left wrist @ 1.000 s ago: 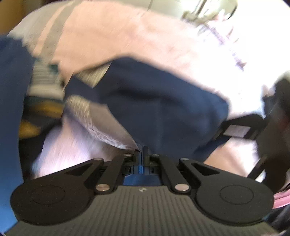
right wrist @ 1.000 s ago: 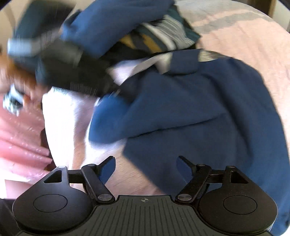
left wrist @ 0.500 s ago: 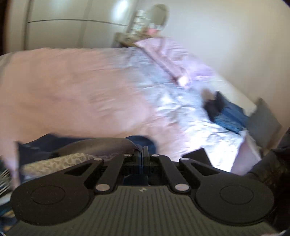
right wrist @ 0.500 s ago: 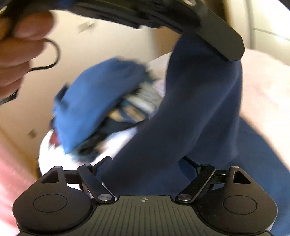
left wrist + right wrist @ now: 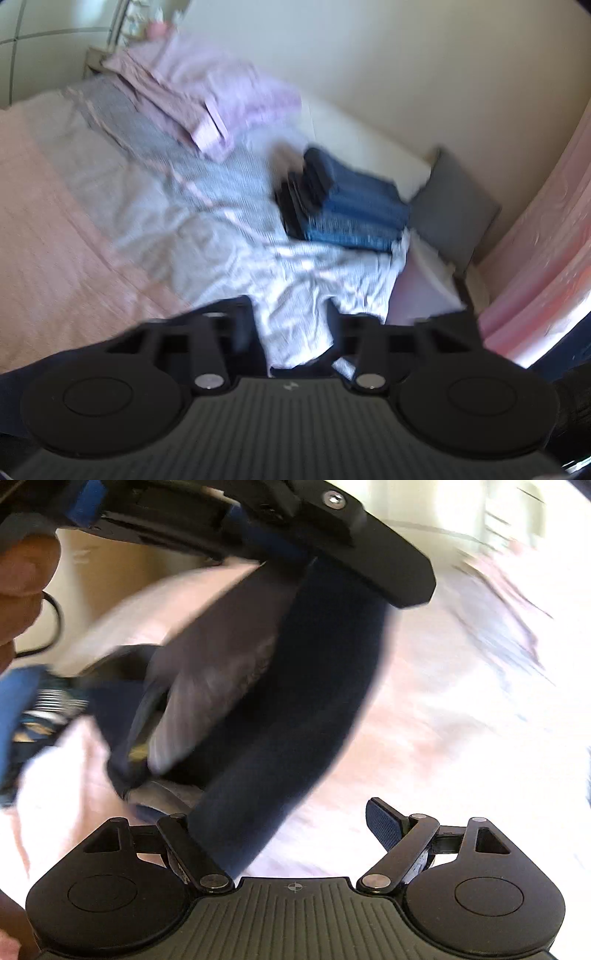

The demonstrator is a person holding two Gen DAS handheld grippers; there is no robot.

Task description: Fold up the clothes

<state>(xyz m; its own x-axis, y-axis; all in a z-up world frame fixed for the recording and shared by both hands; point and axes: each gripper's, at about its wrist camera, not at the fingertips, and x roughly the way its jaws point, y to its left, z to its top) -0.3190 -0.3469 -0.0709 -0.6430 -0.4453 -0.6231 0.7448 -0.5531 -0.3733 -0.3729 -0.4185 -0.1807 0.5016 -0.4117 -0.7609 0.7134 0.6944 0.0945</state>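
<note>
A navy garment (image 5: pixel 314 672) hangs in the air in the right wrist view, dropping from just under my left gripper (image 5: pixel 291 554) at the top of that picture. Its grey inner side (image 5: pixel 221 657) shows on the left. The left gripper (image 5: pixel 291 321) is opening: in its own view the fingers stand apart and only the white sheet (image 5: pixel 295 280) shows between them. My right gripper (image 5: pixel 284 819) is open wide below the cloth. The garment's lower end falls across its left finger (image 5: pixel 184 834) without being pinched.
A stack of folded blue and dark clothes (image 5: pixel 343 206) sits on the bed near a grey cushion (image 5: pixel 454 210). Lilac pillows (image 5: pixel 221 99) lie by the wall, a pink blanket (image 5: pixel 55 240) on the left, a pink curtain (image 5: pixel 535 258) on the right. Unfolded clothes (image 5: pixel 33 709) are piled left; a hand (image 5: pixel 22 590) holds the left gripper.
The left gripper rose from the clothes pile with the navy garment and swung toward the pillows; its shut jaws have now parted. The right gripper turned under the hanging cloth, still open.
</note>
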